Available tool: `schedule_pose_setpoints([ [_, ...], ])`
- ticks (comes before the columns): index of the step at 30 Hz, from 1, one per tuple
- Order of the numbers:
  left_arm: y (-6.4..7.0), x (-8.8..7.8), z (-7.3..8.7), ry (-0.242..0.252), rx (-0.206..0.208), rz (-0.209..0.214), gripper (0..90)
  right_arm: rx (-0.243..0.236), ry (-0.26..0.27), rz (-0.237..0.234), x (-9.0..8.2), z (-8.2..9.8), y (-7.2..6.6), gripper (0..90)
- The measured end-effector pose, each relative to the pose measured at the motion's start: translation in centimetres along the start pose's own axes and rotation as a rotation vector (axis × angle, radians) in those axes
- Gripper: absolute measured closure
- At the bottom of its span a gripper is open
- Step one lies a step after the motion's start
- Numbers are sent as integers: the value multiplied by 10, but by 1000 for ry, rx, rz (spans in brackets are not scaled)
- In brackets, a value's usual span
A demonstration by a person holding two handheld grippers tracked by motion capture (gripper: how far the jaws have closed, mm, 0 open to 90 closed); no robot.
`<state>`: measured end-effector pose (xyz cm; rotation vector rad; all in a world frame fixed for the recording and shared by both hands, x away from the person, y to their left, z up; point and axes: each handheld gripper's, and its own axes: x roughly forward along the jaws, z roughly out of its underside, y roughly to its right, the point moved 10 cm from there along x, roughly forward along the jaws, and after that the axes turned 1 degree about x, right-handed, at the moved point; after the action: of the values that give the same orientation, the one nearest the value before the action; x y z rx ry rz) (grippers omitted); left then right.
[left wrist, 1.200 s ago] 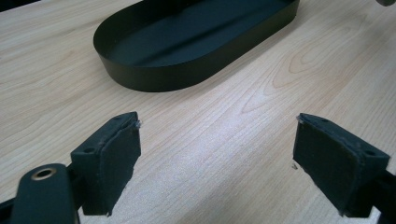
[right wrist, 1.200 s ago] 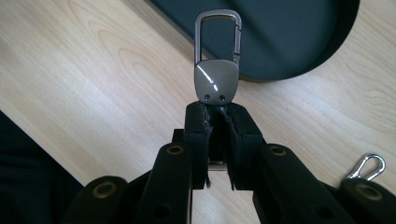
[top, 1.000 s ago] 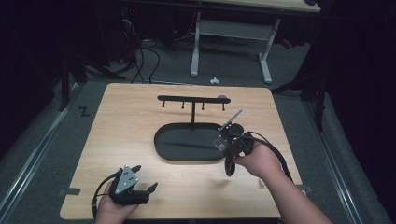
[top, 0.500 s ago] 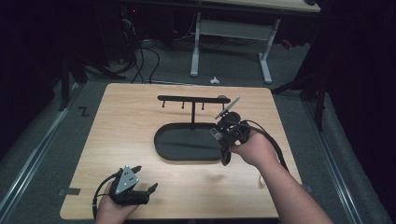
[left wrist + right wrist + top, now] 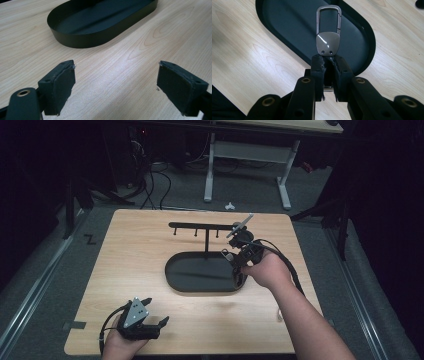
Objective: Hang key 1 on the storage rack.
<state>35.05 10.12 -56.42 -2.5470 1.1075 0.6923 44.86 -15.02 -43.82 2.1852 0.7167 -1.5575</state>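
Observation:
A grey metal carabiner key clip (image 5: 328, 37) sticks out from my right gripper (image 5: 329, 62), which is shut on its lower end. In the high view the right gripper (image 5: 235, 239) hangs over the right end of the black oval tray (image 5: 172, 280), with the clip (image 5: 240, 226) pointing up beside the right end of the black hook rack (image 5: 200, 225) that rises from the tray. My left gripper (image 5: 155, 311) rests near the table's front left edge. Its jaws stand wide open over bare wood (image 5: 116, 82), facing the tray (image 5: 75, 40).
The wooden table (image 5: 140, 250) has free room left of and in front of the tray. Small pegs hang under the rack's bar. Beyond the far edge lie cables and a white desk frame (image 5: 245, 155) on the dark floor.
The right gripper has carried the key clip up and away from me, from over the tray's right end toward the right tip of the rack. The left gripper has stayed put.

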Motion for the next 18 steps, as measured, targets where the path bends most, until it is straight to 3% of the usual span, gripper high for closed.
schedule_pose_setpoints([
  [9,1,1,0,-2,-1,6,157,3,21,5,-6,-12,3,809],
  [10,1,1,0,1,-1,4,157,26,21,3,-6,-13,2,809],
  [11,1,1,0,0,-1,5,157,4,26,7,-7,-15,4,809],
  [18,1,1,0,0,-2,8,157,17,40,6,-8,-24,5,809],
])
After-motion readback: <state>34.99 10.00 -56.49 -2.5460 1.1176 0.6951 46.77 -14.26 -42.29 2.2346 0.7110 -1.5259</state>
